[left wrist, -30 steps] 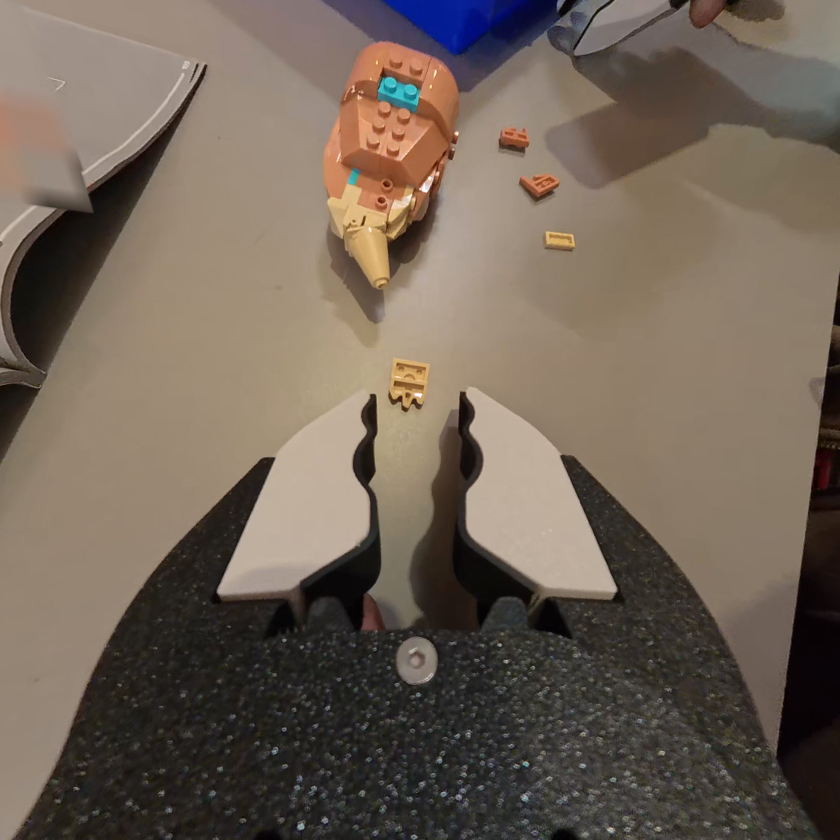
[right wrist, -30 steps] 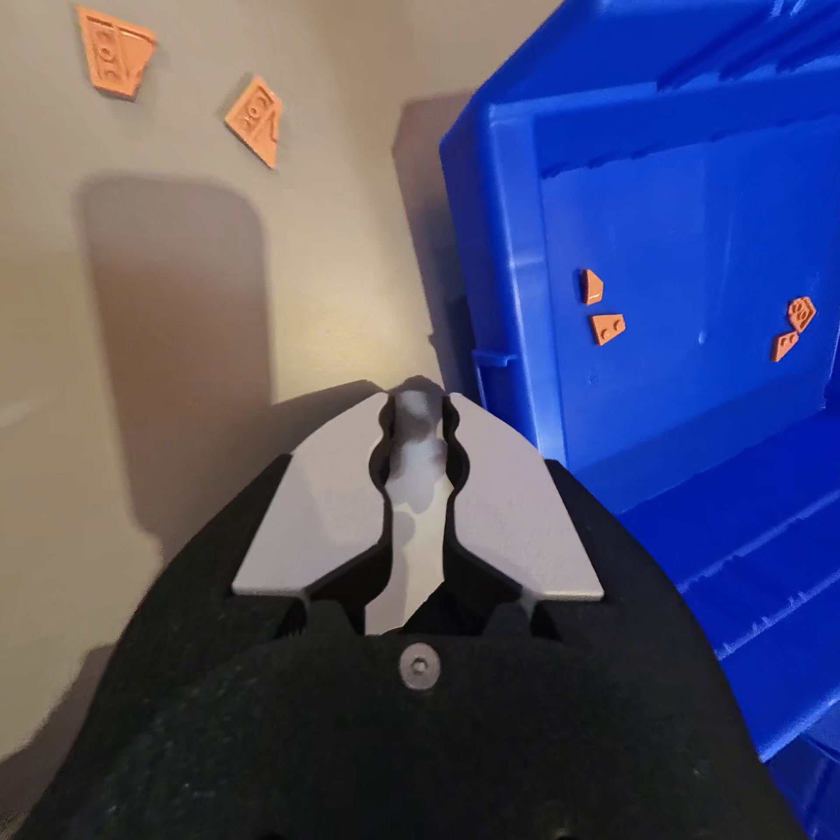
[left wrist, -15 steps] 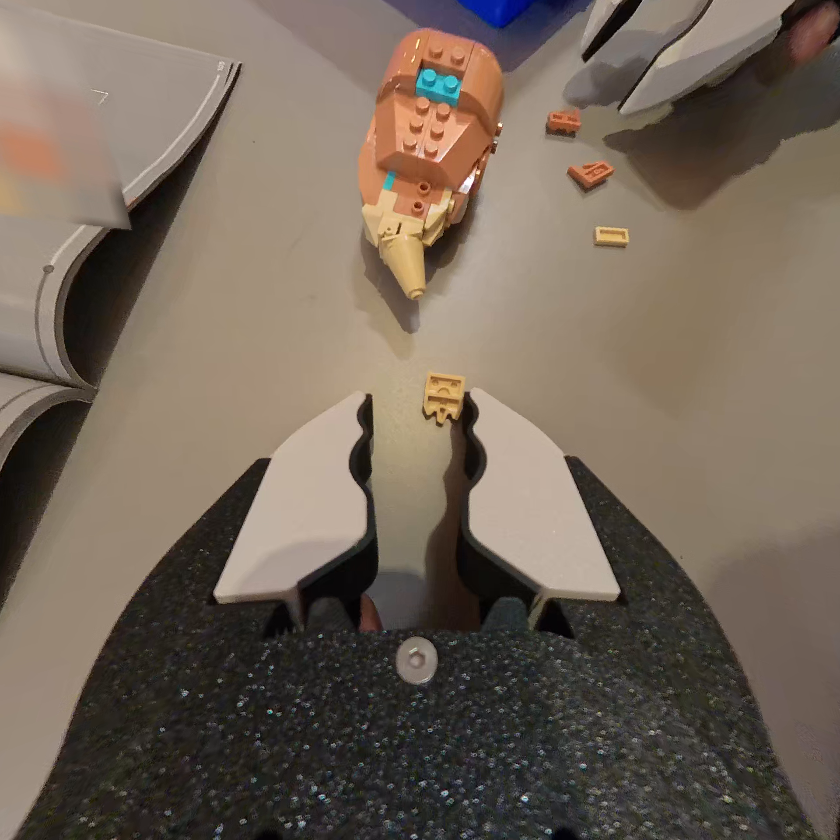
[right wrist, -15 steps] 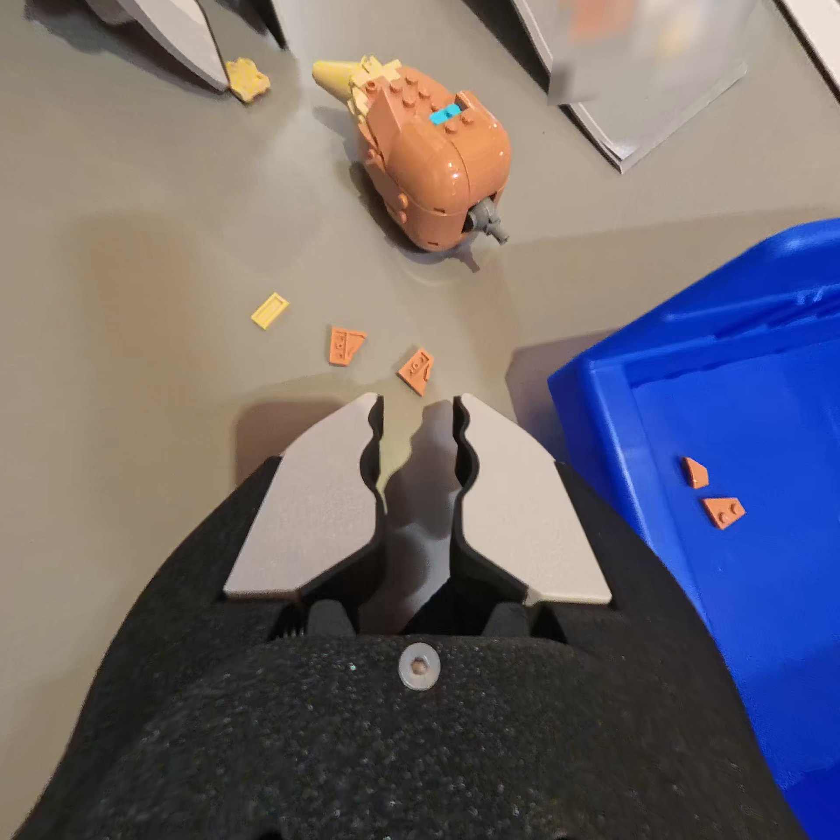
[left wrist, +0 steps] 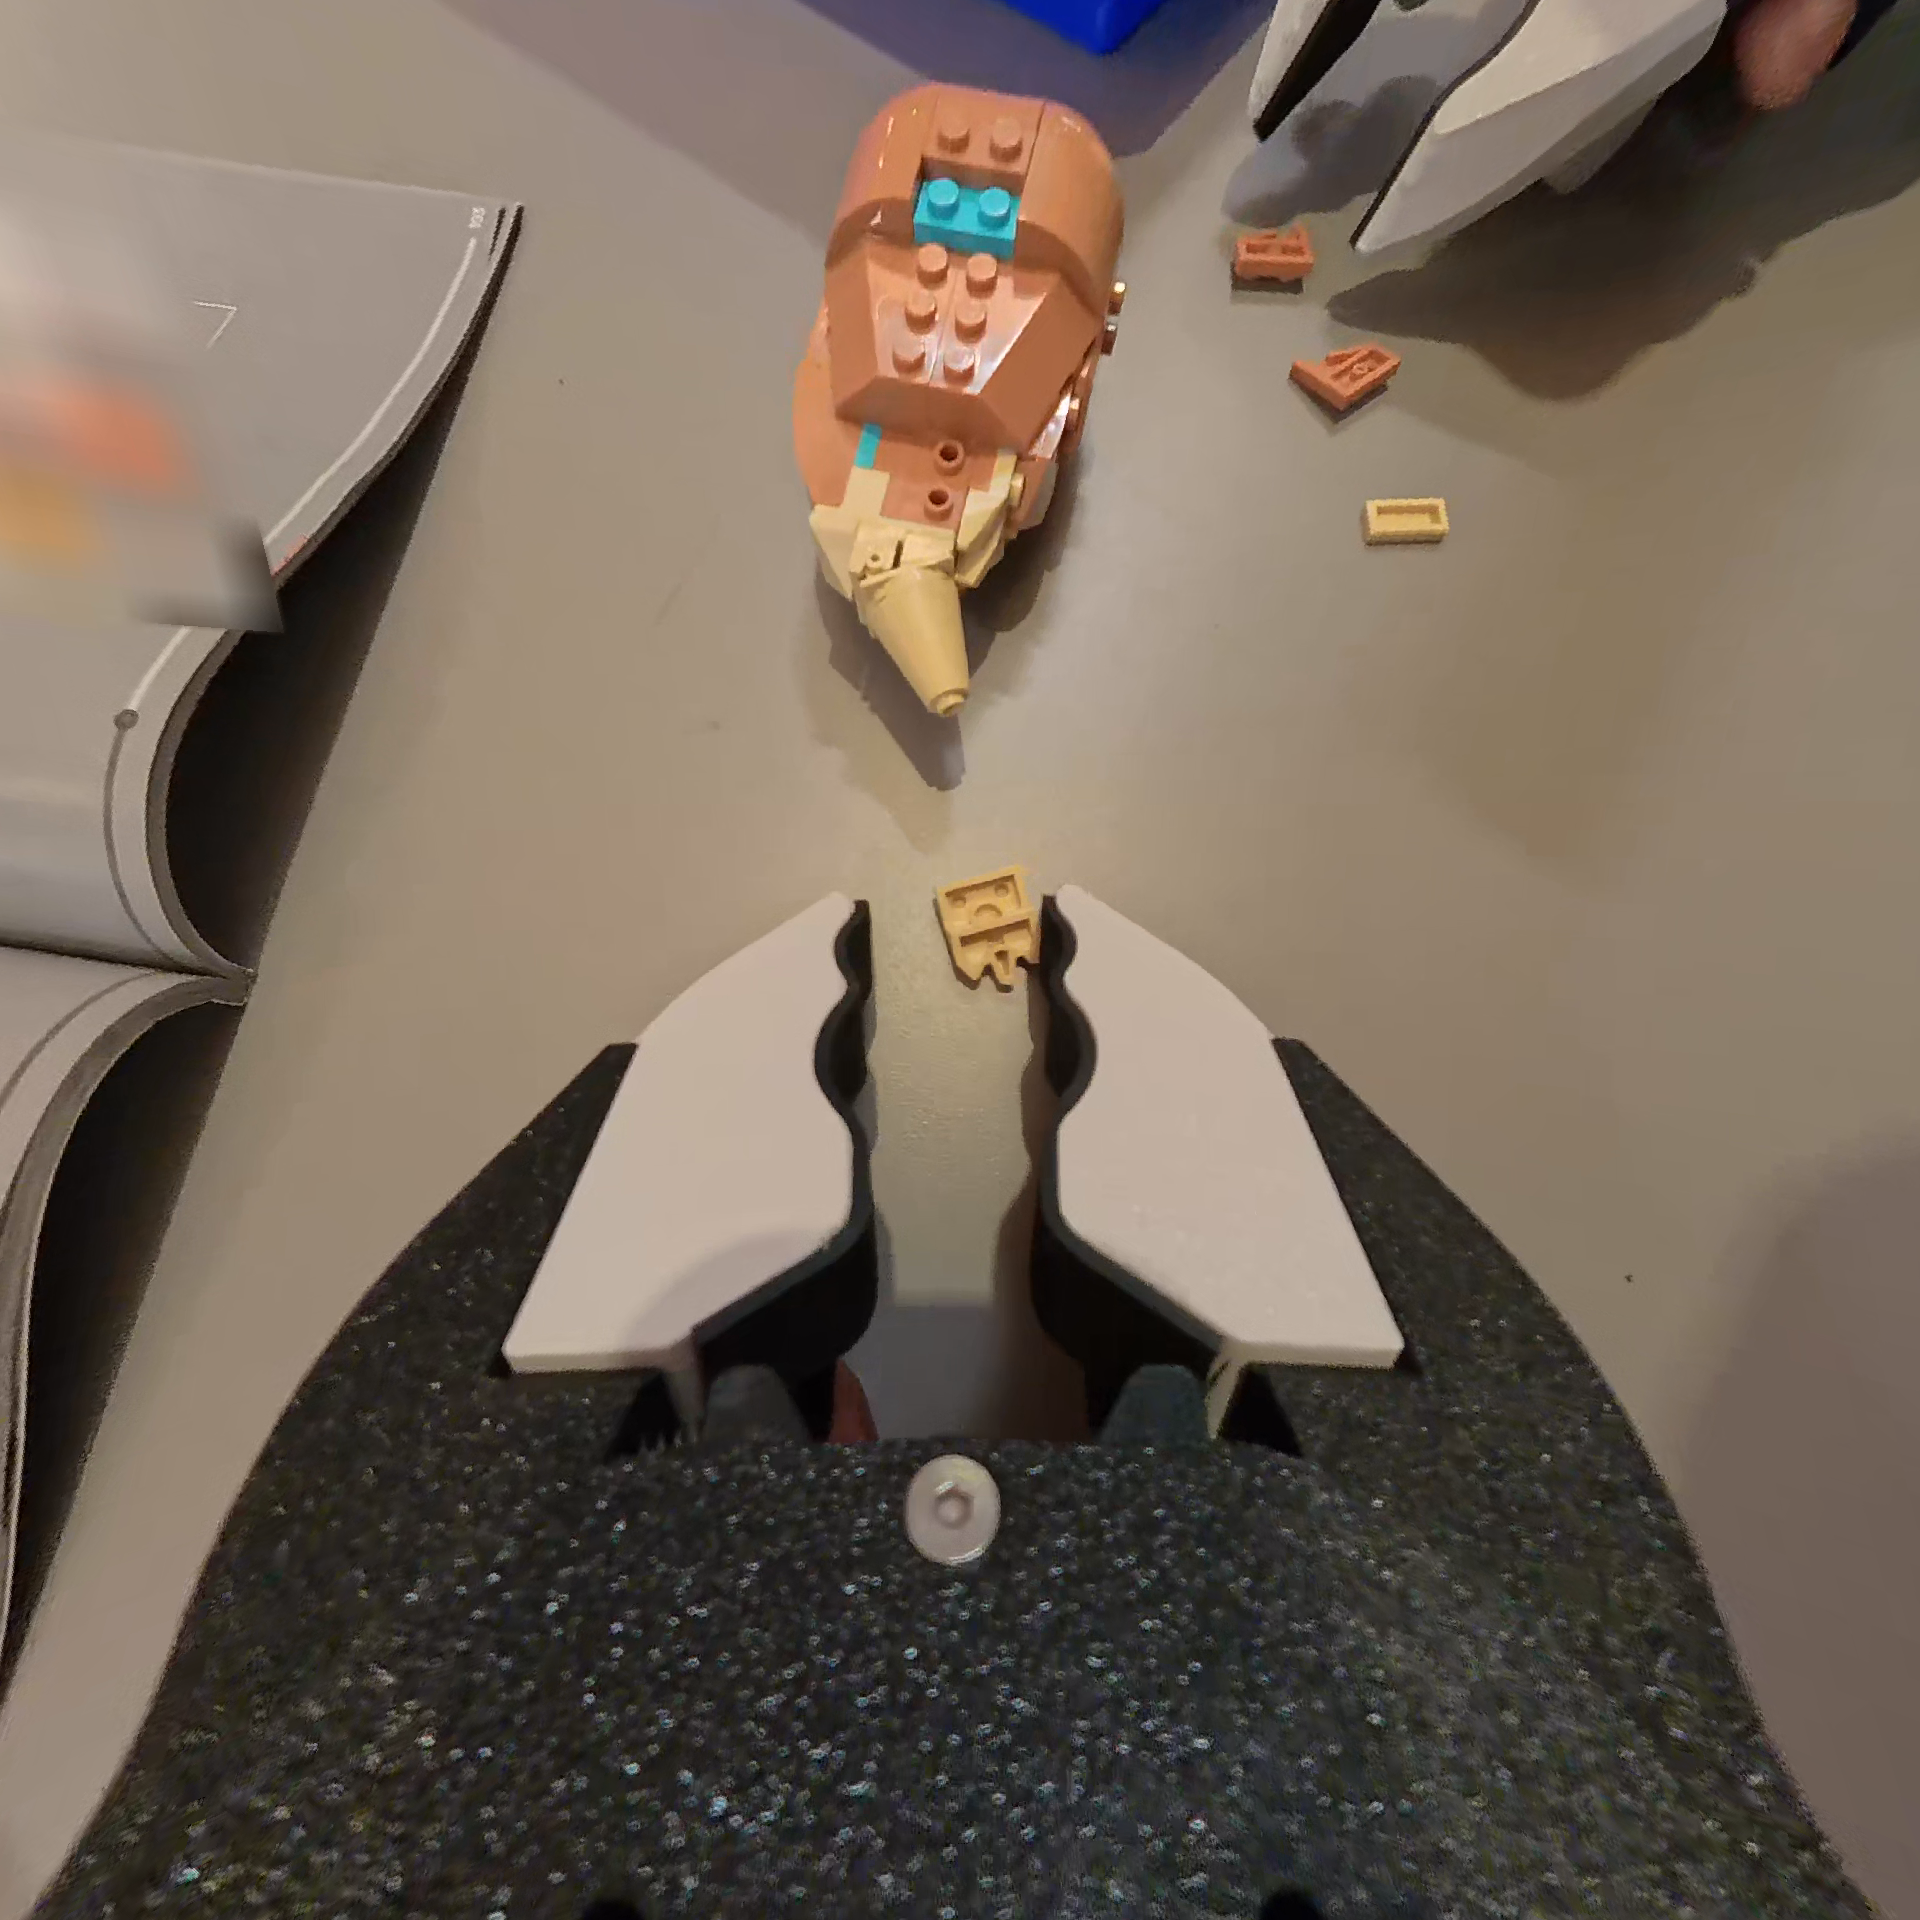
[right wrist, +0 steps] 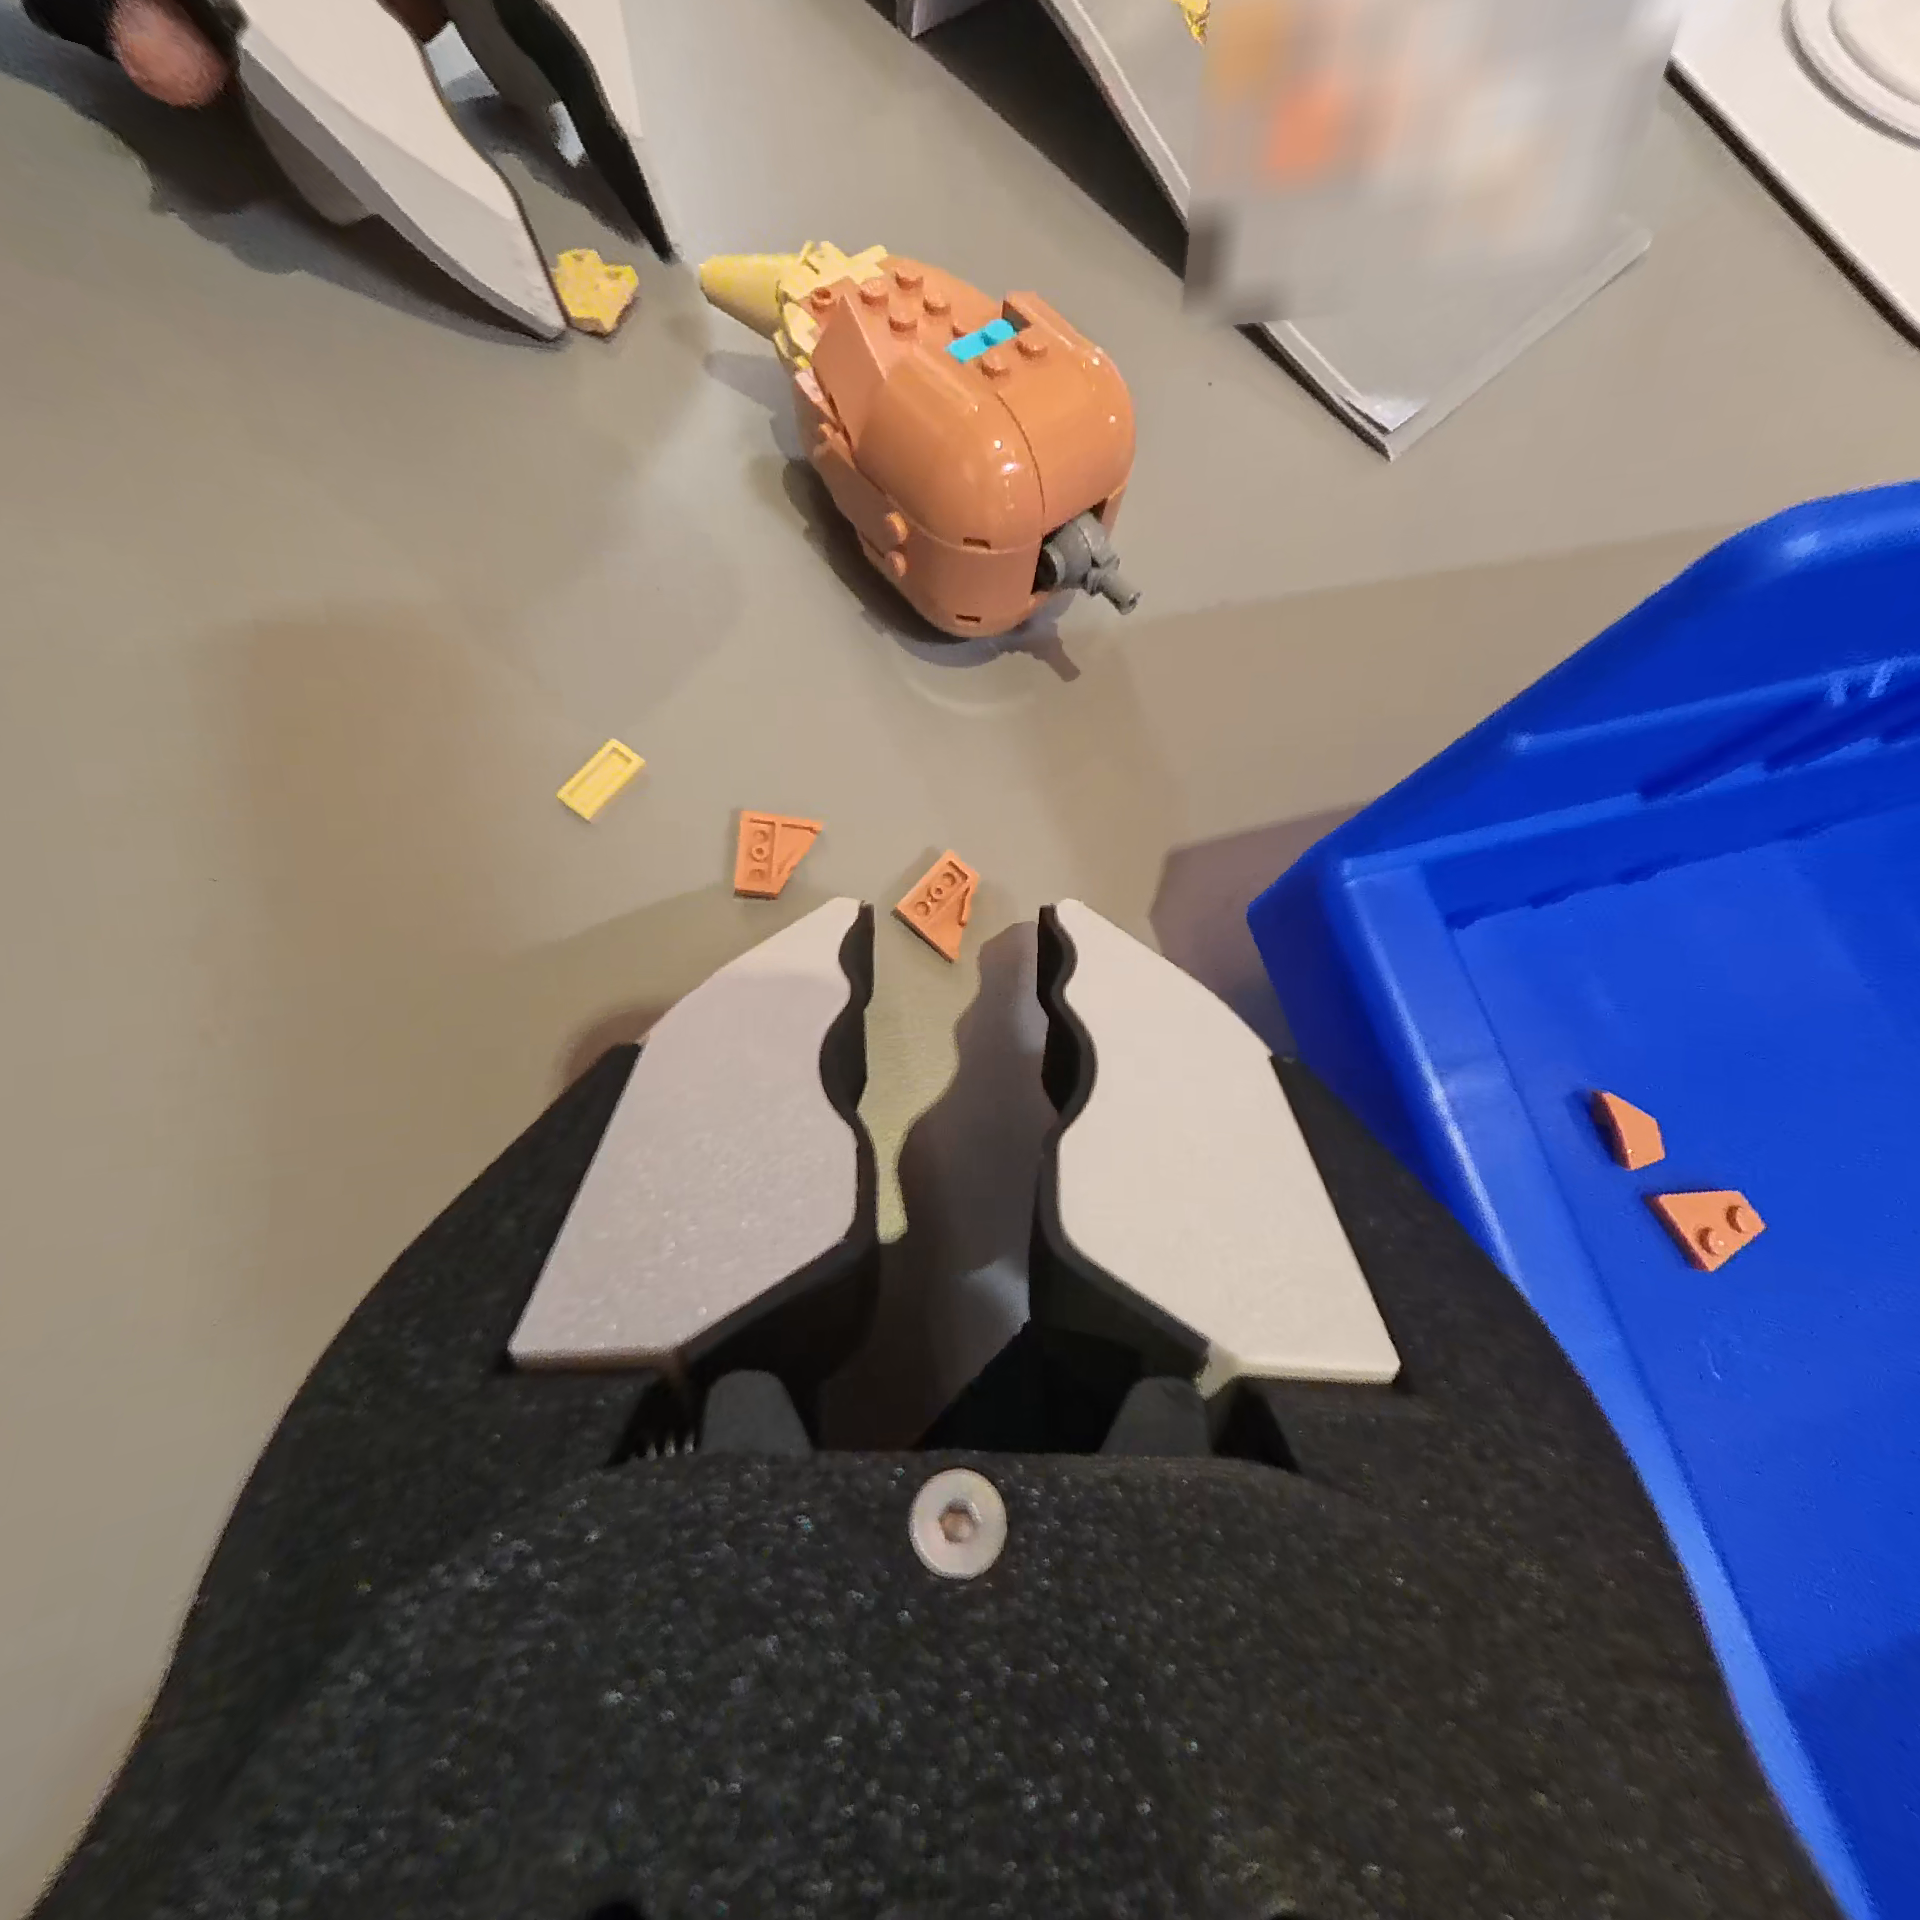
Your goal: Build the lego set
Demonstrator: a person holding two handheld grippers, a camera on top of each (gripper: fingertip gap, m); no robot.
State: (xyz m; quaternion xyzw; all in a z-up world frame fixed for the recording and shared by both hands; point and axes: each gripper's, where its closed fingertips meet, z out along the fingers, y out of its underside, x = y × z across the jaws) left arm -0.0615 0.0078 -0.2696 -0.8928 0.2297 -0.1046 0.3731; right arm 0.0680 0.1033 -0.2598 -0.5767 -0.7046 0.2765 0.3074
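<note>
Both grippers are released. One tan piece point(left wrist: 988, 925) lies at the left gripper point(left wrist: 951, 920) tips, touching the right finger, model point(left wrist: 961, 343) at 12 o'clock. An orange wedge point(right wrist: 937, 902) lies at the right gripper point(right wrist: 951, 920) tips, on the tabletop point(right wrist: 312, 727).

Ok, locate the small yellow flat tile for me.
The yellow tile lies flat on the table, left of two orange wedge plates, beside the orange model.

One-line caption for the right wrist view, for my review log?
Open right gripper nears an orange wedge plate on the grey table, between the brown lego model and blue bin.
</note>
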